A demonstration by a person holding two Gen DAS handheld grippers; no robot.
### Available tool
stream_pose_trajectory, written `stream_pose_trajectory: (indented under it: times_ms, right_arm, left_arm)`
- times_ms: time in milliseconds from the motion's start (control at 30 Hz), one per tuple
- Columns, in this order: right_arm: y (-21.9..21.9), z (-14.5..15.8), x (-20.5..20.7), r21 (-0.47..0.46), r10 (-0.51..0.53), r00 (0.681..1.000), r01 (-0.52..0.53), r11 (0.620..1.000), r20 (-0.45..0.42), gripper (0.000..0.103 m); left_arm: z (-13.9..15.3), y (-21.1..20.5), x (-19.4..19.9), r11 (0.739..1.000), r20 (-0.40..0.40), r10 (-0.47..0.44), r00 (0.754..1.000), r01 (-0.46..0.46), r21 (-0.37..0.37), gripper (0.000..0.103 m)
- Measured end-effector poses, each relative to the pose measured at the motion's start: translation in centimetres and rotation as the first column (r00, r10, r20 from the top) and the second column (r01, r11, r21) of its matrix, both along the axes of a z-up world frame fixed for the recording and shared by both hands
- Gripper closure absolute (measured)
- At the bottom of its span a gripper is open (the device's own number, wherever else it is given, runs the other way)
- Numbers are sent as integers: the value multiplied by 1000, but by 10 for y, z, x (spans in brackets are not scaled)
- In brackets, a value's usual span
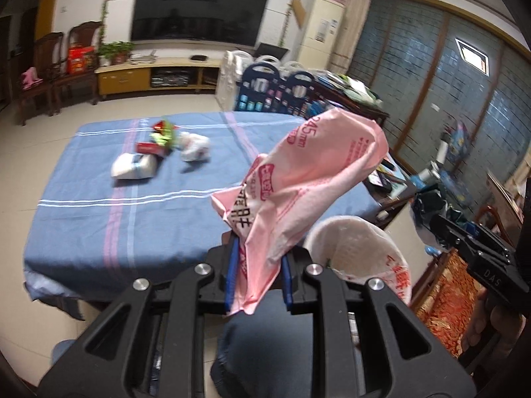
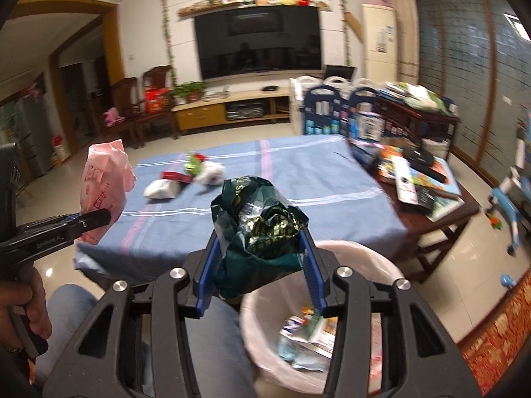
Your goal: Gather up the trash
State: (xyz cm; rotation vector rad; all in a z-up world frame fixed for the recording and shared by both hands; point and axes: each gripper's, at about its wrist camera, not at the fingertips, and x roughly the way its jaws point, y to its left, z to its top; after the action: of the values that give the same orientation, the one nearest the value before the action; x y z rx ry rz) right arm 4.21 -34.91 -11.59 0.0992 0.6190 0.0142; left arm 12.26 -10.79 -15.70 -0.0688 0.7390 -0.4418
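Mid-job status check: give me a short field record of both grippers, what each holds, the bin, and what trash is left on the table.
left gripper: shut on pink wrapper, held up in the air
right gripper: shut on dark green bag, by the bin's rim
trash bin: white-lined, beside the table, already holds some wrappers
table: blue striped cloth
trash left on table: white packet, red box, white crumpled bag, green-red scrap
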Motion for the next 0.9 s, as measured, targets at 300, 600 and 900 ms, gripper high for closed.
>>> stream_pose_trajectory:
  times_ms: [300, 600, 900]
  right_arm:
    - [-58, 8, -20, 29, -171, 984, 169, 985, 59, 21]
    - [-59, 32, -32, 65, -183, 972, 175, 983, 151, 21]
    - [-17, 14, -7, 59, -65, 995, 61, 996, 81, 21]
  left_arm:
    - [-17, -124, 16, 970, -61, -240, 969, 241, 20, 80]
    - [-32, -165, 8, 962, -23, -264, 964, 265, 66, 18]
    - [-27, -35, 8, 997, -14, 46, 999, -45, 59, 14]
